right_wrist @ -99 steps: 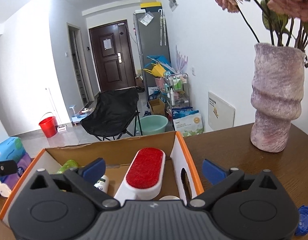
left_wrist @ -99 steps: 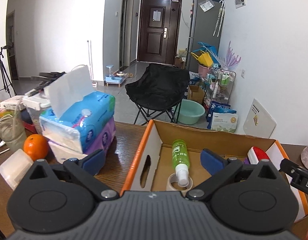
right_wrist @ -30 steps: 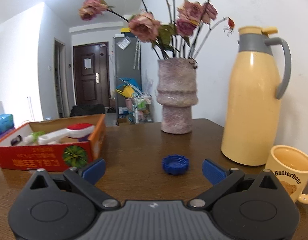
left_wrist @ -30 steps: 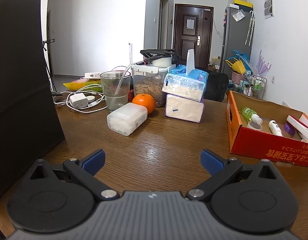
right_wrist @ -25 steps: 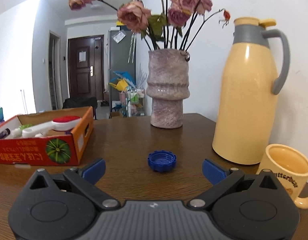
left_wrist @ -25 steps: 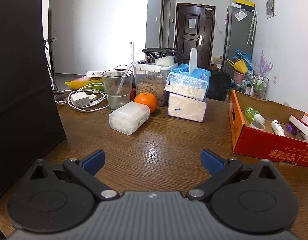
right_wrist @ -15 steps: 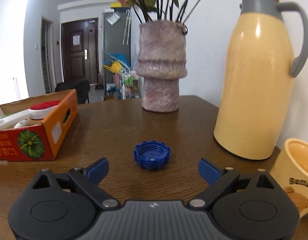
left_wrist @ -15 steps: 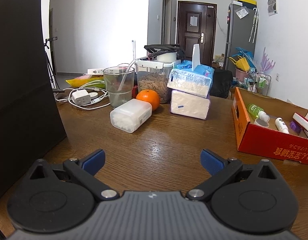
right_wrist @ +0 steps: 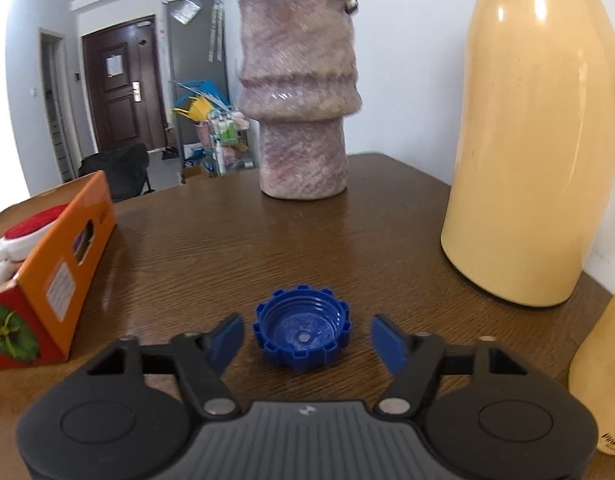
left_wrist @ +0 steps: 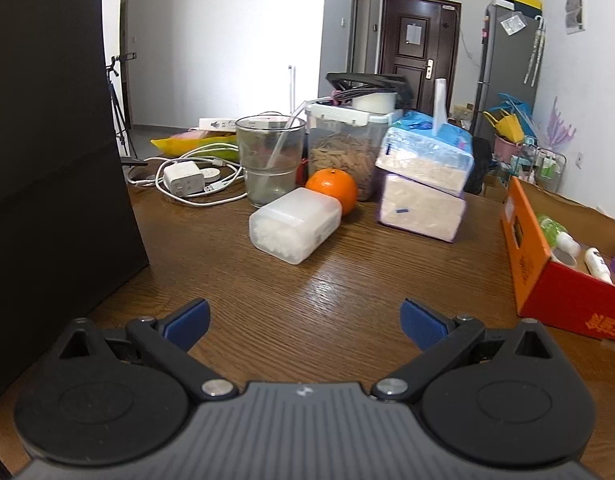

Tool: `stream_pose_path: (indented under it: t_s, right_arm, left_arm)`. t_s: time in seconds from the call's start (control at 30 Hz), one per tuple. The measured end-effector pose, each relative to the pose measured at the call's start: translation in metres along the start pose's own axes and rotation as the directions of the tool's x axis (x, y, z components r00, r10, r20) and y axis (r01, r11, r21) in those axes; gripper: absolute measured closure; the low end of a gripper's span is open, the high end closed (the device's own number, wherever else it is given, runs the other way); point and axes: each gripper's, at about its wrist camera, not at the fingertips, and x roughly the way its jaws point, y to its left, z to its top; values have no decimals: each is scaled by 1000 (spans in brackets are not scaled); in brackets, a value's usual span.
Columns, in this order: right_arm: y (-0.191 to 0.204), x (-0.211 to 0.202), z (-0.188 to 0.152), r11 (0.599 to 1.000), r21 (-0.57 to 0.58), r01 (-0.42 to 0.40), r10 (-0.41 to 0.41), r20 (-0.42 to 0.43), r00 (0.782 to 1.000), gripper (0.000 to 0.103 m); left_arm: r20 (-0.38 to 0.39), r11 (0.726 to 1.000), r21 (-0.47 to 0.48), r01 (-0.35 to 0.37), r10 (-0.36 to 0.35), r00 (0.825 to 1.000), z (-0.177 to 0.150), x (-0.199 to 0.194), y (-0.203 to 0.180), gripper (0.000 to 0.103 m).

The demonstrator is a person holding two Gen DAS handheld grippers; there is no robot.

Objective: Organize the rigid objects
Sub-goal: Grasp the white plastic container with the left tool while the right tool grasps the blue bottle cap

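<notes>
A blue ridged bottle cap lies open side up on the wooden table. My right gripper is open, with the cap between its blue fingertips and a gap on each side. The orange cardboard box stands to the left, holding a red-and-white lint brush. In the left wrist view the same box is at the right with a green spray bottle inside. My left gripper is open and empty over bare table.
A purple vase, a yellow thermos and a mug stand around the cap. Left view: a cotton-swab box, orange, tissue packs, glass, charger cables and a black panel.
My right gripper has moved forward and down until the blue cap sits between its fingers. My left gripper has drifted slightly forward.
</notes>
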Motion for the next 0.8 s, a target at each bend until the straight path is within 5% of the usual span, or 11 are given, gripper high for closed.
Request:
stream_pose_path:
  t_s: [0.07,0.8]
  right_arm:
    - [2,5,2,1000,5,17,-17,-12,1000,51]
    - [10,-14,0,998,26,53,-56,107,993,51]
  left_arm:
    - [1,1000,-6,-6,6,1000,3,6,3,0]
    - [-19,1000,-6,-10,10,1000,34,65,25,0]
